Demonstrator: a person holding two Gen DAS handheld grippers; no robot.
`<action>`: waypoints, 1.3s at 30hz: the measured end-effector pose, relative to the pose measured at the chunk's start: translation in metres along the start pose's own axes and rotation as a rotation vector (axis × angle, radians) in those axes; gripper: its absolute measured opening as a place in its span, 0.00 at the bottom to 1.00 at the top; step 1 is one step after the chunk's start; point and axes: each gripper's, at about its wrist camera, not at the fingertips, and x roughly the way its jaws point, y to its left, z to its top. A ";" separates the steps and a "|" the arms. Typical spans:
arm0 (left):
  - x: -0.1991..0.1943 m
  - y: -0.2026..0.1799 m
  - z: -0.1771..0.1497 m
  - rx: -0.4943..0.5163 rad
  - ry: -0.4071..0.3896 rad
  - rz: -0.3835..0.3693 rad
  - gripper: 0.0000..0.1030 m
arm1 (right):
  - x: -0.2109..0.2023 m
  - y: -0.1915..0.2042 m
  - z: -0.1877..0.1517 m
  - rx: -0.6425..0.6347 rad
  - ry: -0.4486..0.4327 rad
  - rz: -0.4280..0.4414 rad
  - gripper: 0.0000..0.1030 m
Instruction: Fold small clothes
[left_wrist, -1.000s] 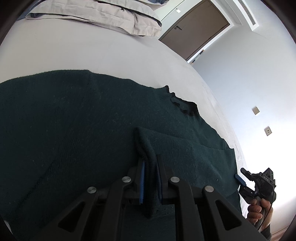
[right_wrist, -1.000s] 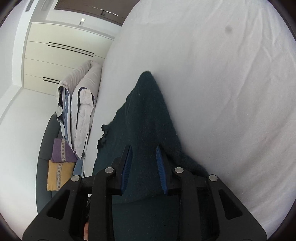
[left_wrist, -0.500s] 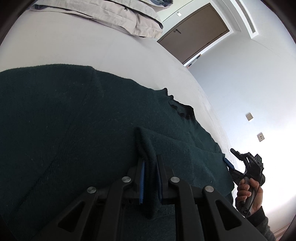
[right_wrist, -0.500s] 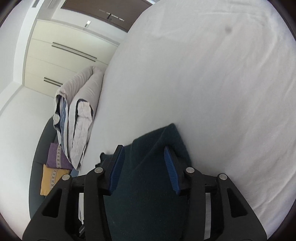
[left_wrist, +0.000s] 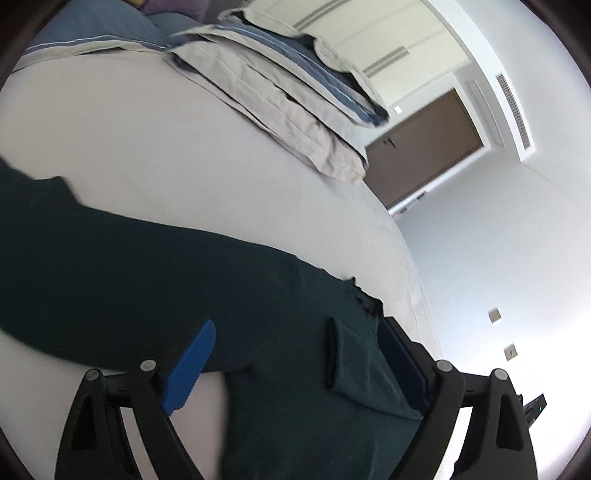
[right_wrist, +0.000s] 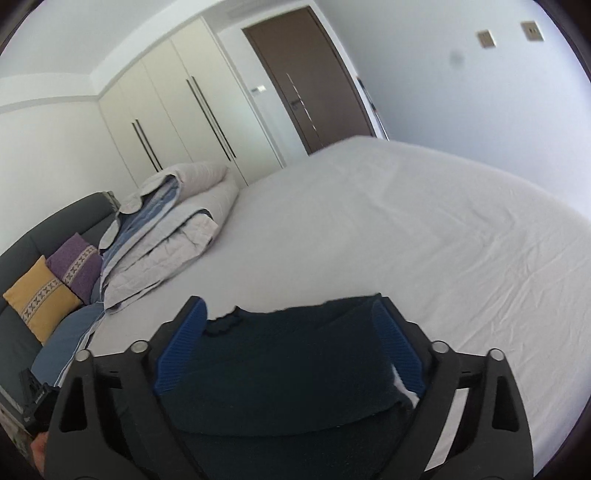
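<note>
The dark green sweater (left_wrist: 155, 280) lies flat on the white bed sheet (left_wrist: 155, 147), spanning the left wrist view from 9 o'clock to 5 o'clock, with a folded-over sleeve cuff (left_wrist: 334, 354) at 5 o'clock. The left gripper (left_wrist: 295, 350) has just been opening — jaws spread wide, cuff between them, pads not pressing. The right gripper (right_wrist: 291, 332) has likewise just been opening; its jaws stand fully apart above a folded part of the garment at 6 o'clock, gripping nothing. Folded bedding (right_wrist: 173, 229) sits at 9 o'clock — wardrobe (right_wrist: 177, 110) at 11 o'clock.
</note>
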 end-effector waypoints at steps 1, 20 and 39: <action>-0.019 0.019 0.003 -0.040 -0.035 0.021 0.88 | -0.004 0.013 -0.001 -0.027 -0.015 0.010 1.00; -0.129 0.235 0.033 -0.685 -0.371 0.128 0.40 | 0.014 0.077 -0.055 0.183 0.297 0.302 0.80; 0.012 -0.069 -0.019 0.161 -0.031 0.072 0.08 | 0.025 0.049 -0.086 0.215 0.439 0.297 0.68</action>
